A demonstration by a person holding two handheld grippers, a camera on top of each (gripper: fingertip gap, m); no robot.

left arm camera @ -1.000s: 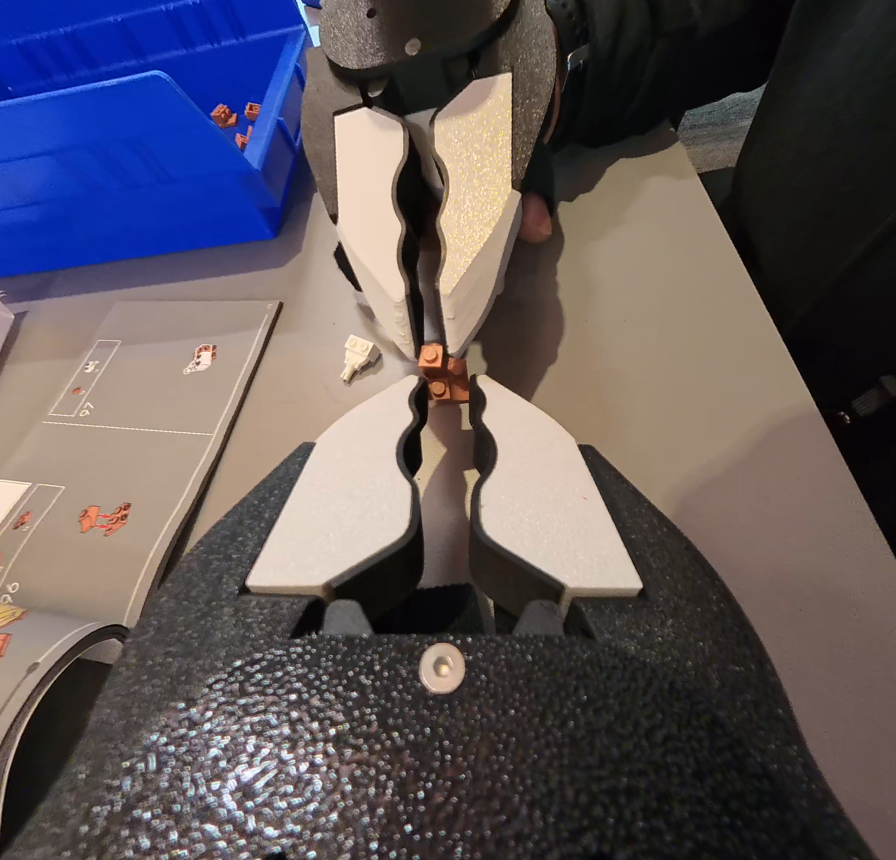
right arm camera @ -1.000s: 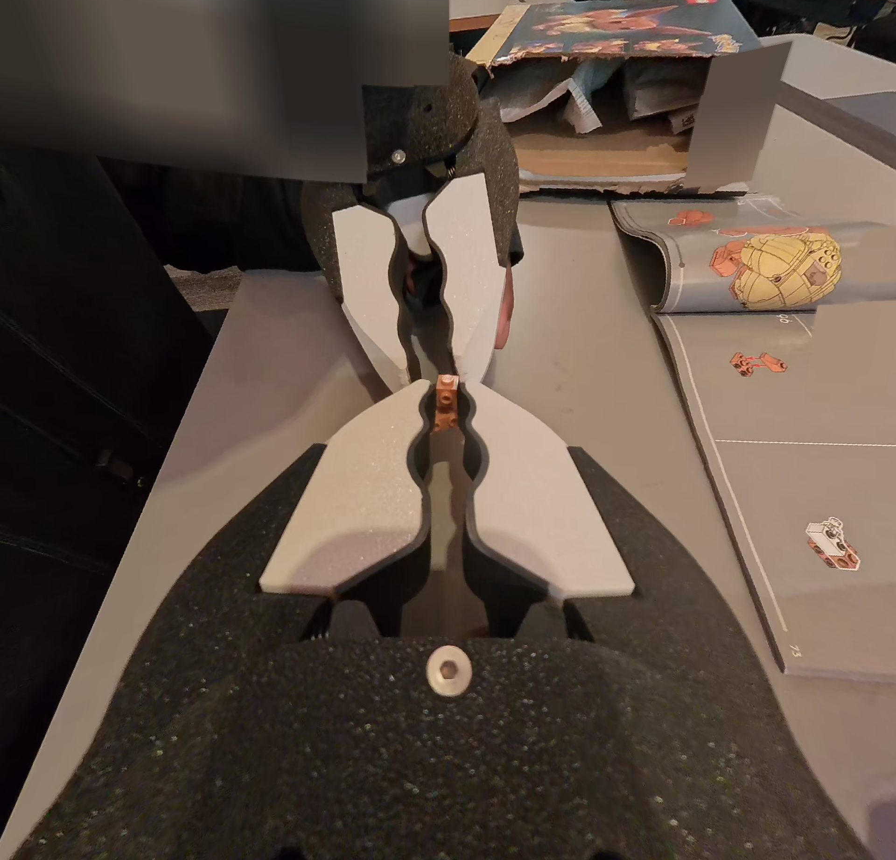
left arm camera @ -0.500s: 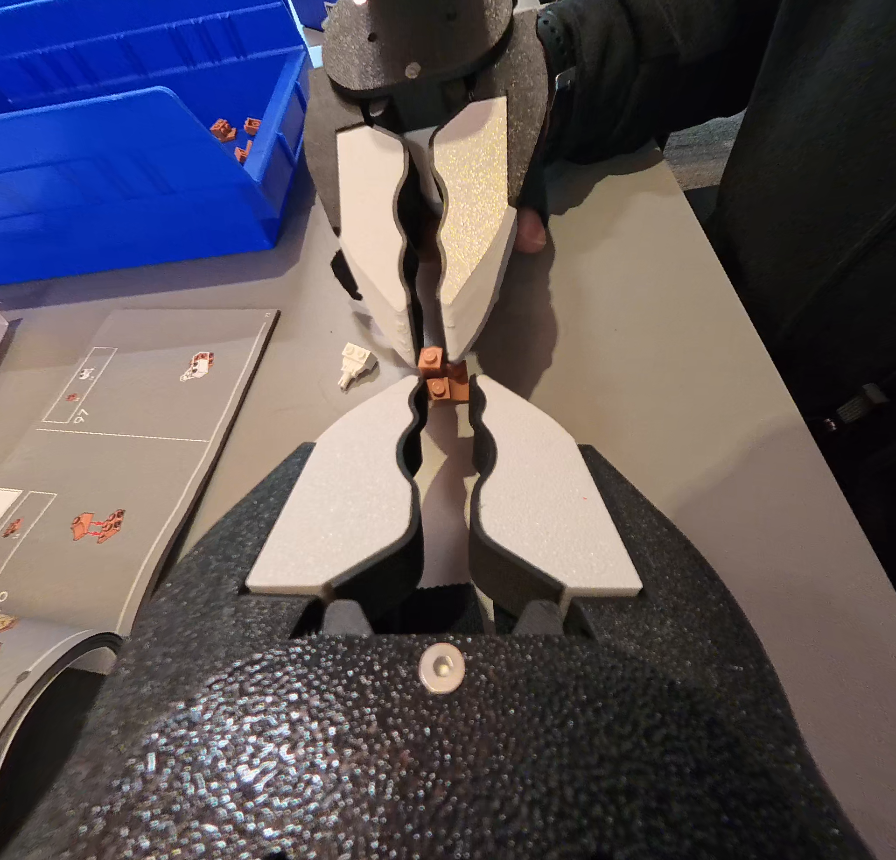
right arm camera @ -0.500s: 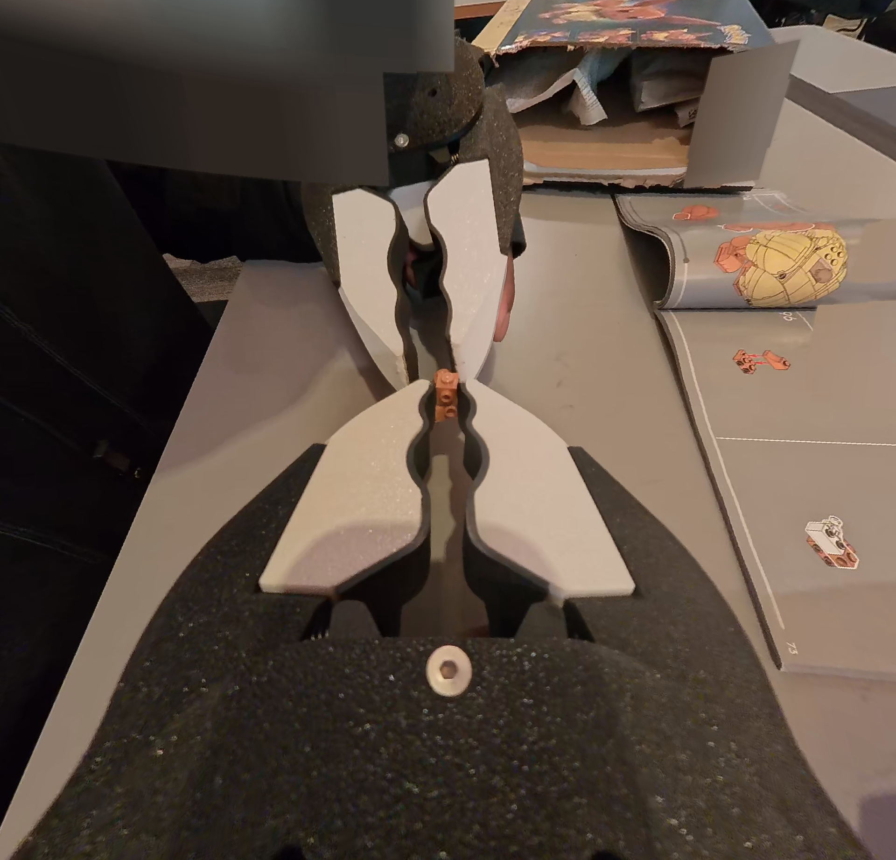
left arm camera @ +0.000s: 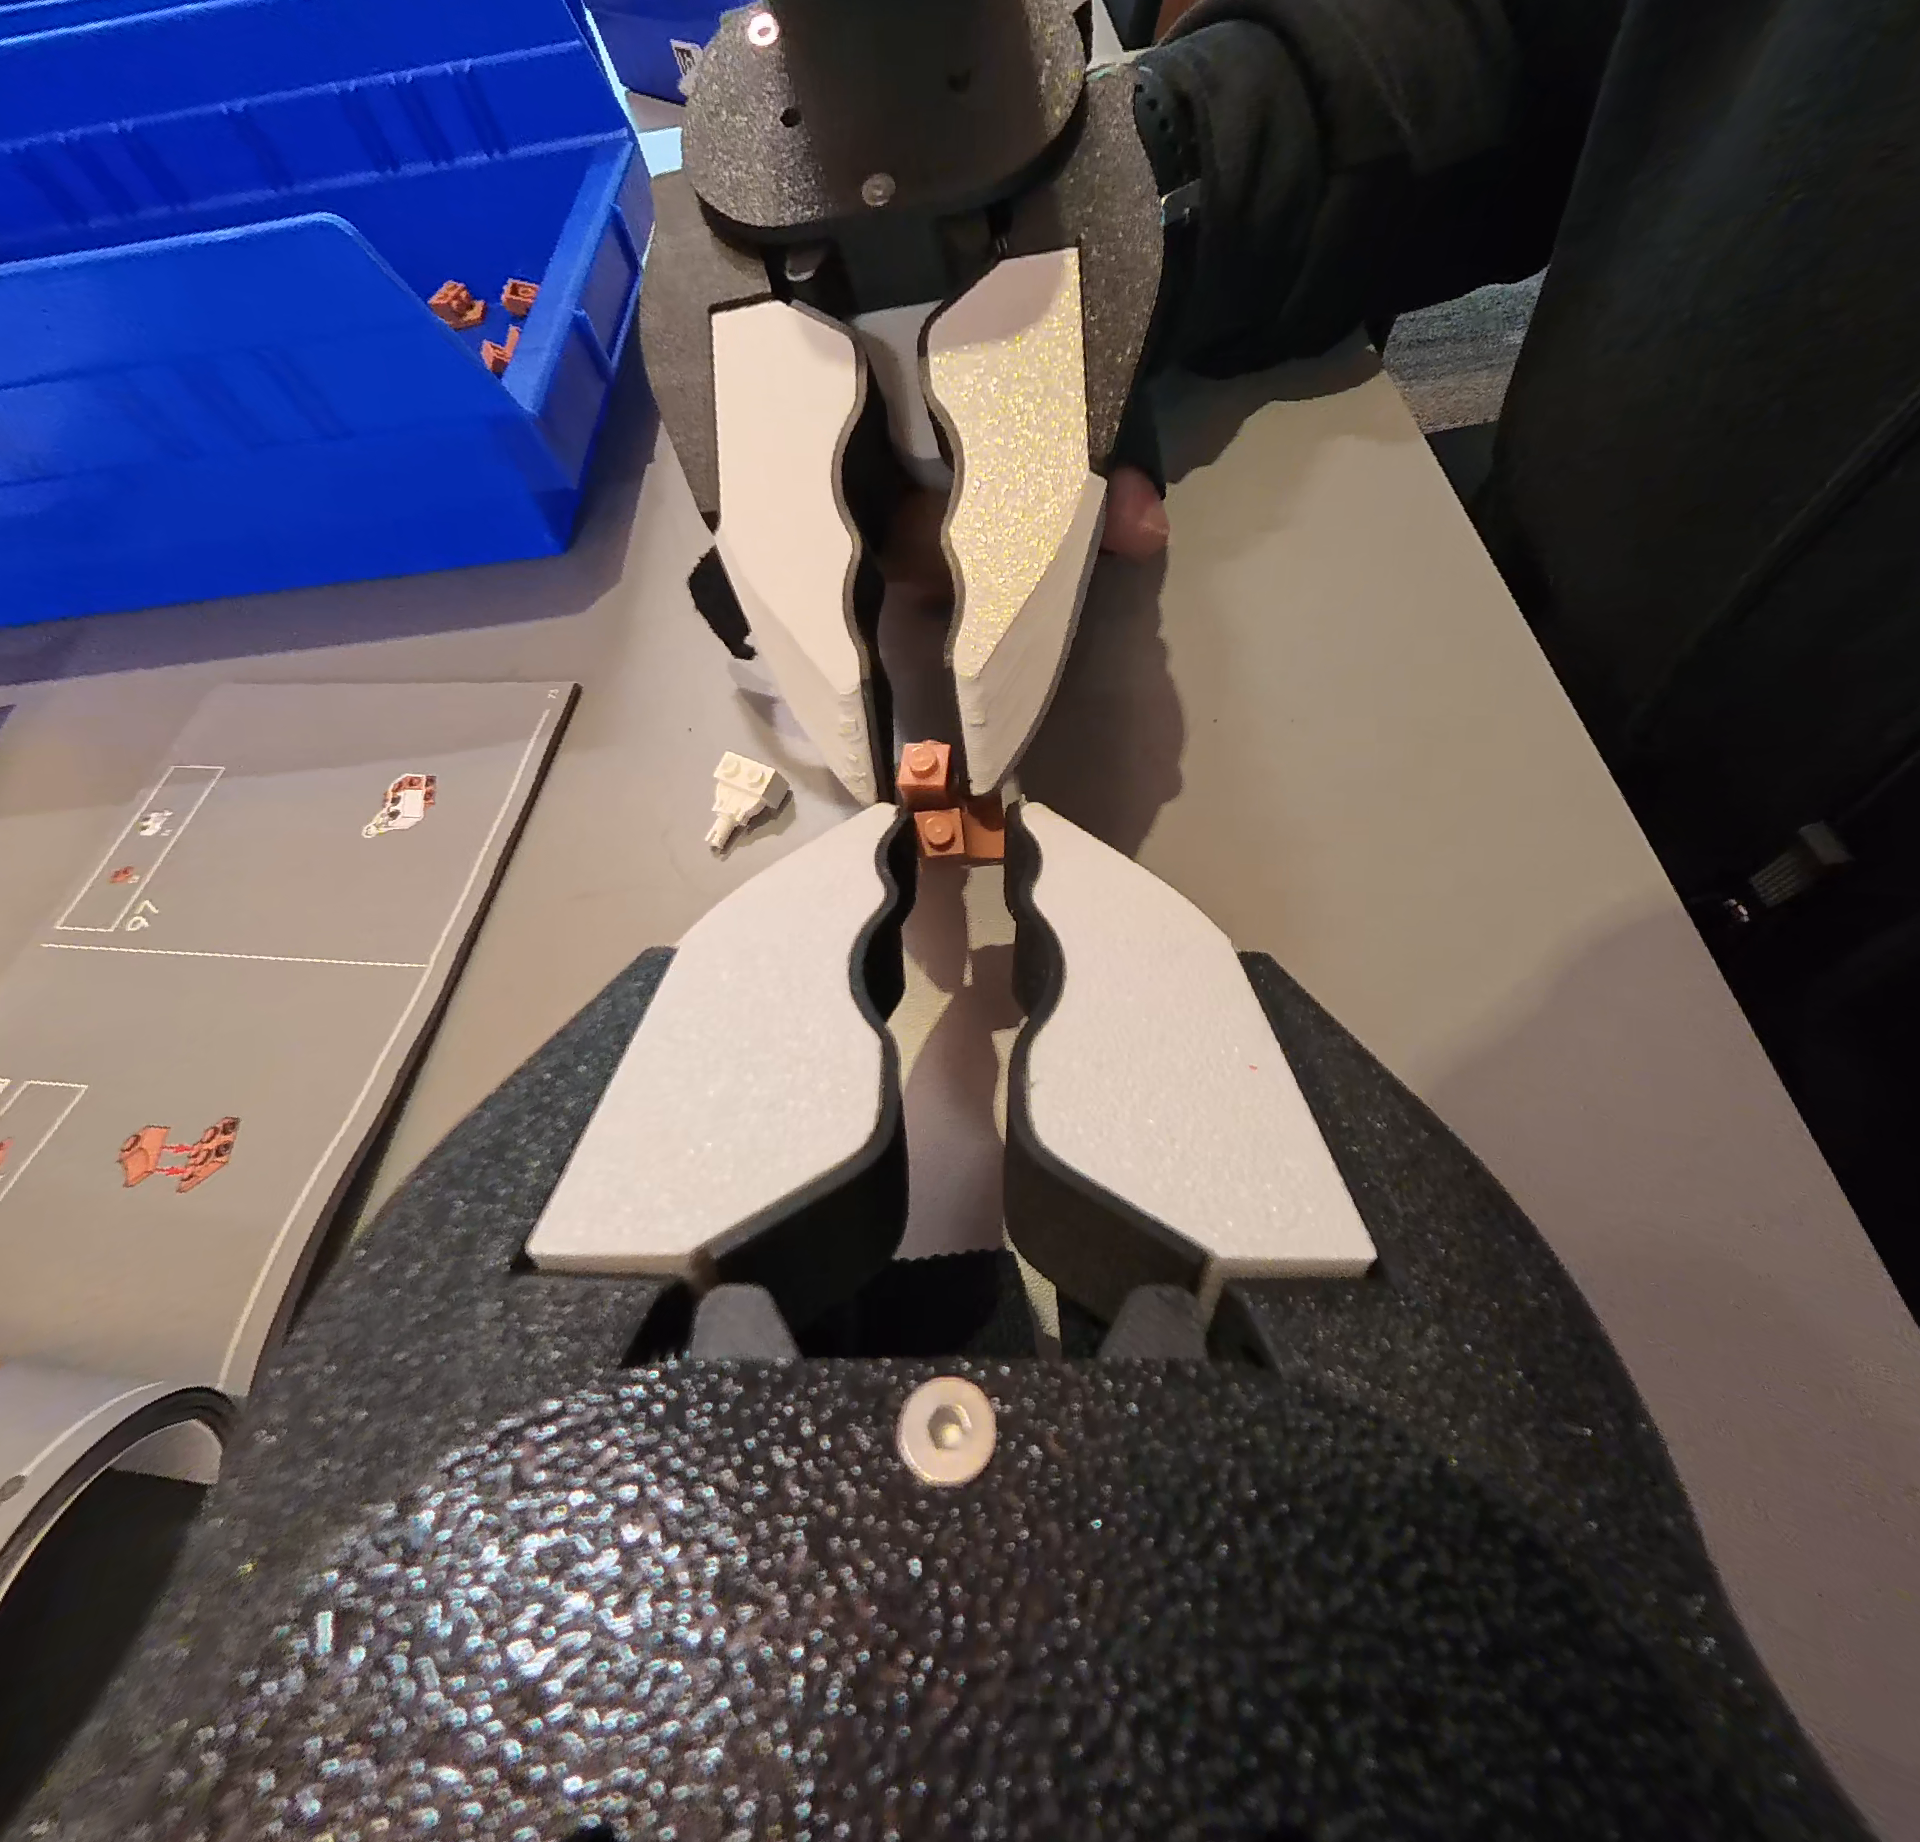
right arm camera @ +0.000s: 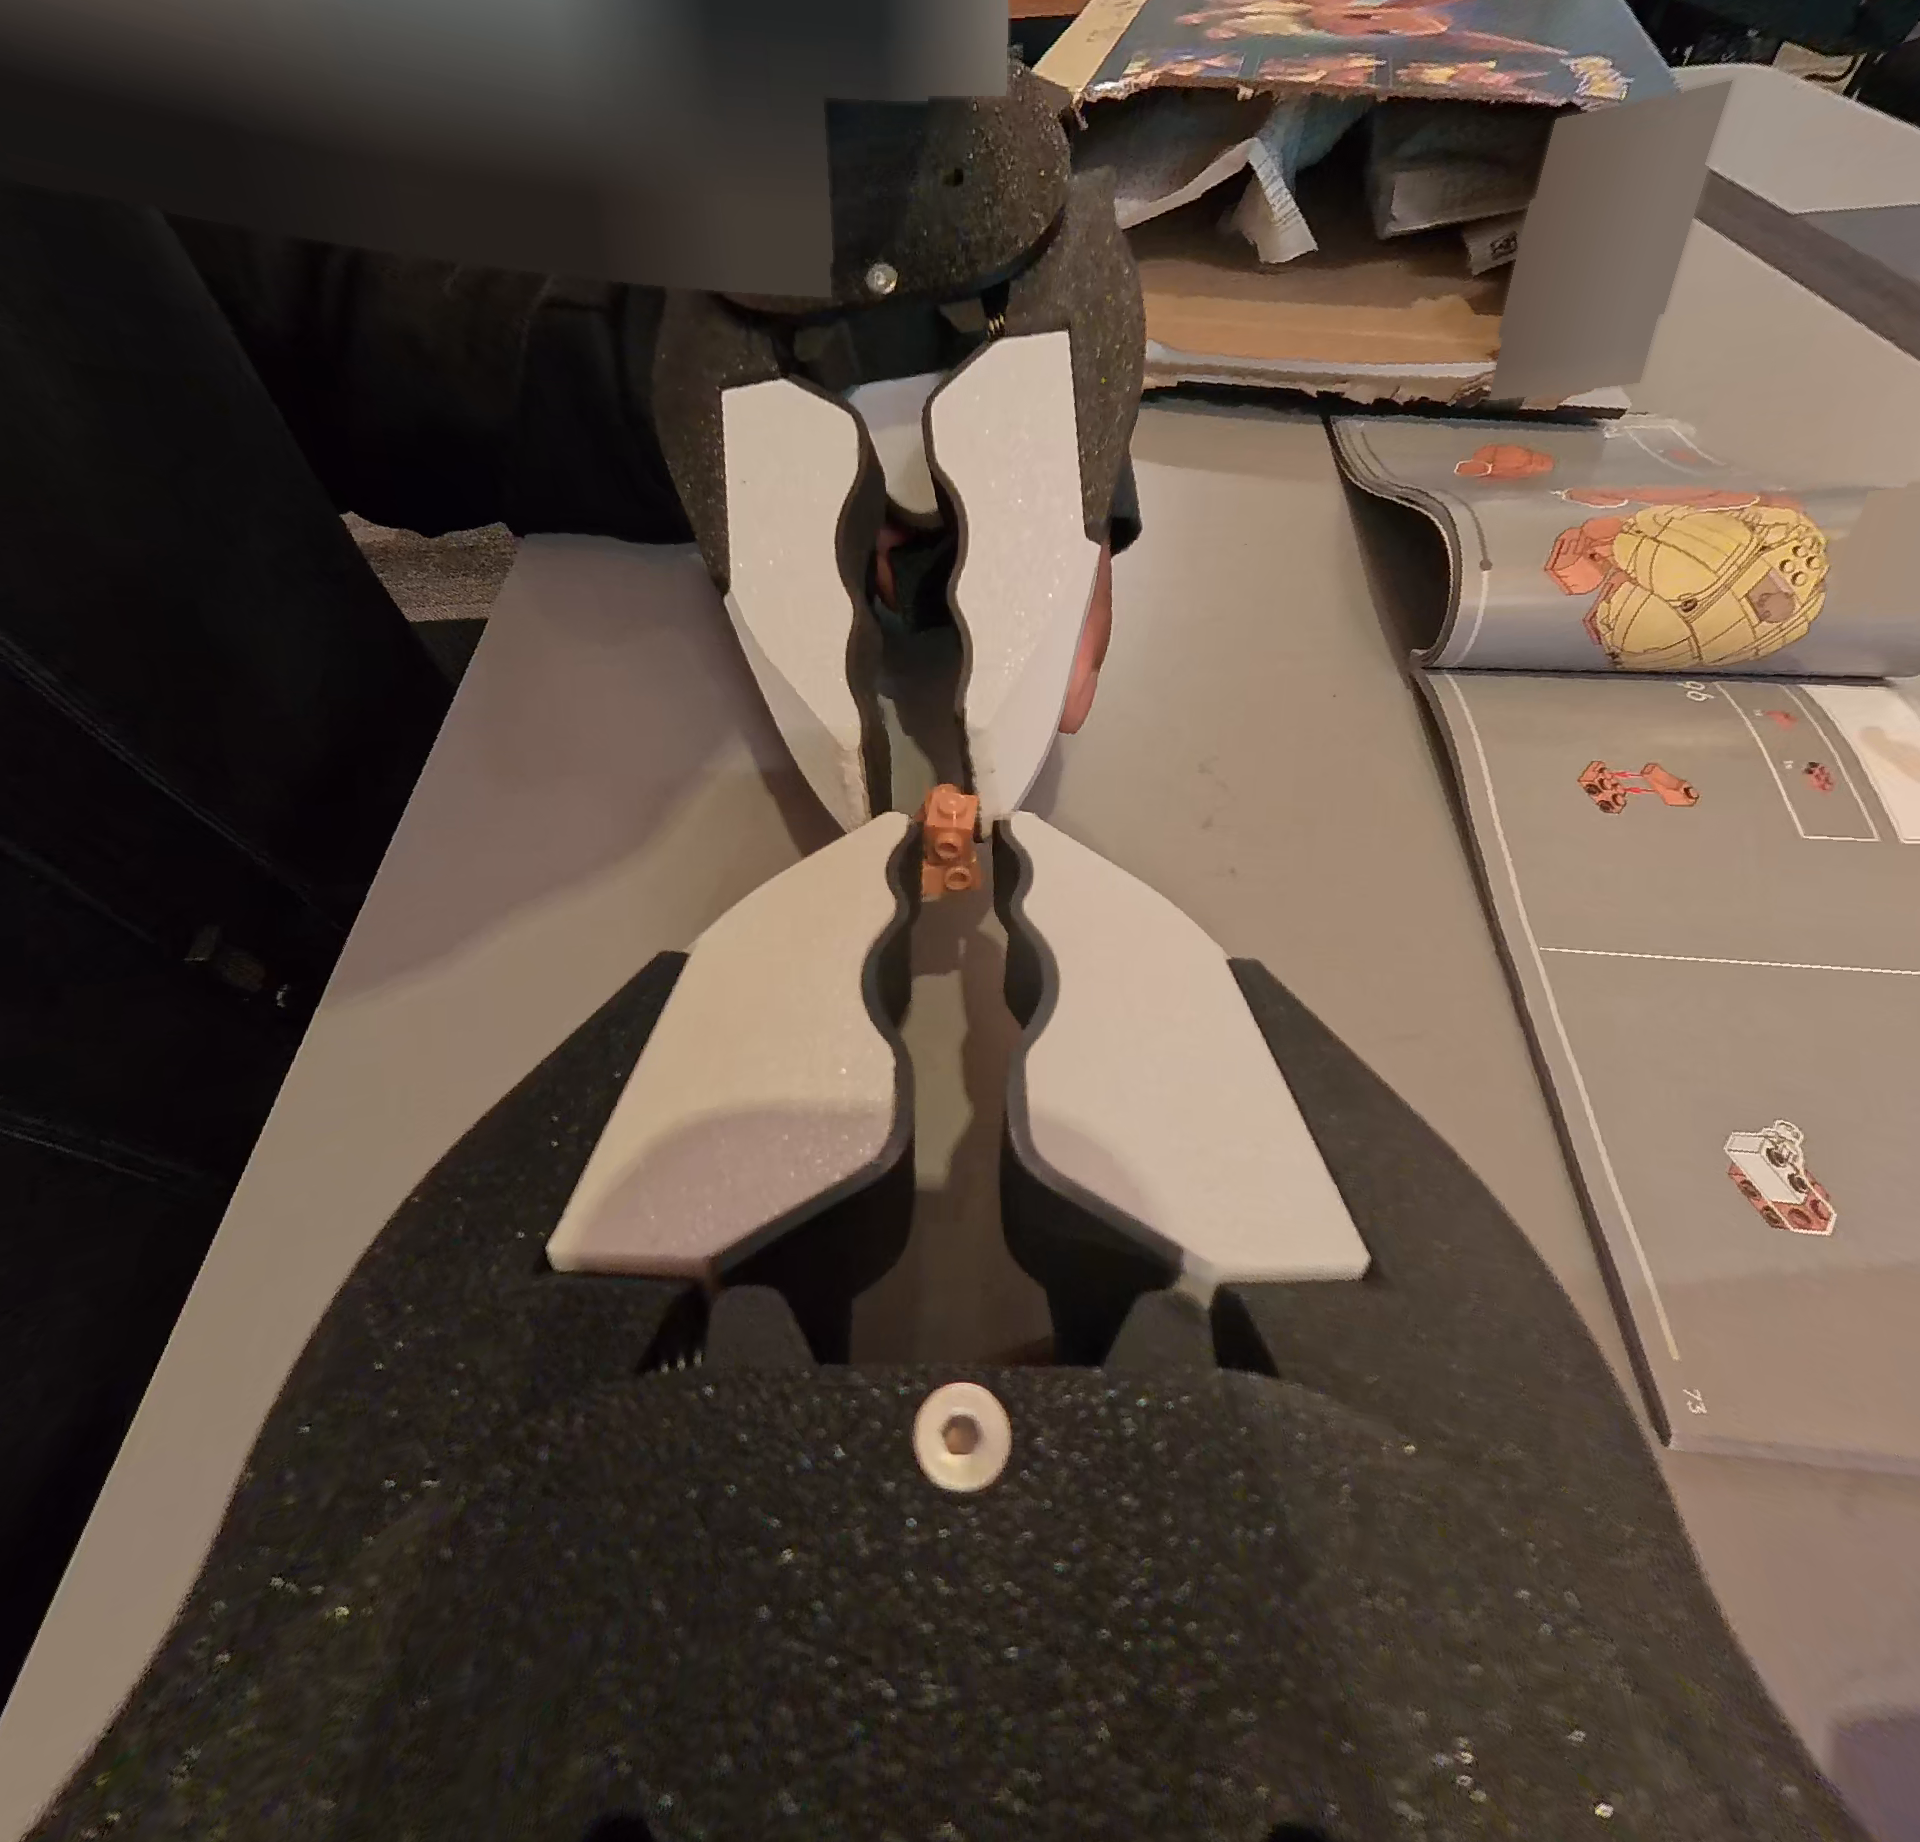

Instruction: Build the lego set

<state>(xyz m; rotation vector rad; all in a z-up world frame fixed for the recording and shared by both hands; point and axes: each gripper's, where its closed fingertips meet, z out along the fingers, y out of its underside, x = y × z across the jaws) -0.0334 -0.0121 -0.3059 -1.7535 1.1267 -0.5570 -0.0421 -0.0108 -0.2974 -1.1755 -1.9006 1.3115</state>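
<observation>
the two grippers are met tip to tip above the grey table, and a small brown brick assembly is found exactly between them. the left gripper is clamped on the nearer, wider part of the assembly, where two bricks sit side by side; its fingers are pressed on the two sides of this part. the right gripper is placed around the farther single brick, but its fingers stand a little apart from it, with a thin gap seen on each side, so this brick is only surrounded and not squeezed.

the assembly appears to be kept off the table, since a shadow is seen below it. its long axis is laid along the line from one gripper to the other. in the left wrist view round studs are turned up toward the camera; in the right wrist view two studs are also pointed toward the right gripper.

just beside the fingertips a small white piece is lying on the table. an open instruction booklet is spread near it, and a blue bin with a few loose brown pieces is set behind. a torn cardboard box is seen farther away. the right gripper is carried by a gloved hand.
</observation>
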